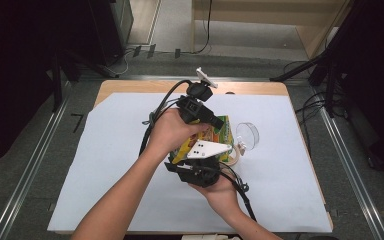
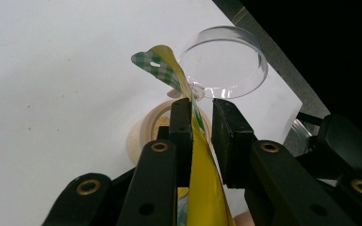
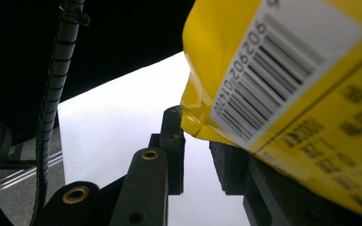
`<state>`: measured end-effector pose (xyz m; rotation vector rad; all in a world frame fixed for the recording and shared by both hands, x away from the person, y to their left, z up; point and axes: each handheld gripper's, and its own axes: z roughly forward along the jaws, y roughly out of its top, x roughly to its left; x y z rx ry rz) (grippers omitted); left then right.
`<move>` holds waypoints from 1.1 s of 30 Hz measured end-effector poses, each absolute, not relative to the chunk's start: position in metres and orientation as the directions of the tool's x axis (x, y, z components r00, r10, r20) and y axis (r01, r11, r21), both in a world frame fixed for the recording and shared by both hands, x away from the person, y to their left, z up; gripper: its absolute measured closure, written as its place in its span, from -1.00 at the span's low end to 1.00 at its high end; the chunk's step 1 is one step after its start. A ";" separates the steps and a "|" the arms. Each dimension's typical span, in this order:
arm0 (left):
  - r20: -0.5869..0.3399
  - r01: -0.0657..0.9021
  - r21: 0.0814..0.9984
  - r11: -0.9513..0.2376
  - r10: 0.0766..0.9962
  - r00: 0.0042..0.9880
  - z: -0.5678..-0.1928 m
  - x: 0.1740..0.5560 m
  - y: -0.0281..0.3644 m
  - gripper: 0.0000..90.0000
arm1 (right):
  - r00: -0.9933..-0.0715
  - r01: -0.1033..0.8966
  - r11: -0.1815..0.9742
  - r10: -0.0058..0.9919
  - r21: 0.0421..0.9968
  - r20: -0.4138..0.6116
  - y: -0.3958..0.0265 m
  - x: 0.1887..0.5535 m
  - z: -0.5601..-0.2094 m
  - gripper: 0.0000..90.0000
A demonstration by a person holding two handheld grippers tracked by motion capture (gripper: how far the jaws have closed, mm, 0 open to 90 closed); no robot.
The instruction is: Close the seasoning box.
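A yellow snack bag (image 1: pixel 221 136) with a green checked top is up off the table between both hands. My left gripper (image 1: pixel 219 123) comes at it from the far left. In the left gripper view the bag's top edge (image 2: pixel 200 188) runs between the jaws of my left gripper (image 2: pixel 200 106); it lies against one pad, with a gap to the other. My right gripper (image 1: pixel 202 155) is just below the bag. In the right gripper view the bag's barcode corner (image 3: pixel 287 94) hangs over one jaw of my right gripper (image 3: pixel 199 141), and white paper shows between the pads.
A clear round lid (image 1: pixel 248 134) (image 2: pixel 224 61) stands on edge just right of the bag, and a pale tape roll (image 1: pixel 234 155) (image 2: pixel 146 132) lies under it. White paper (image 1: pixel 130 165) covers the wooden table (image 1: pixel 130 86). Cables trail from both grippers.
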<state>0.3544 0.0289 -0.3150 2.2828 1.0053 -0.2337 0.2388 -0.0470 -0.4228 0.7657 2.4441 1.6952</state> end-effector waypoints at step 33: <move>-0.406 0.720 0.470 -0.510 0.600 0.690 -0.315 0.359 0.029 0.74 | -0.874 0.354 0.276 0.437 0.894 0.211 -0.048 0.240 -0.422 0.71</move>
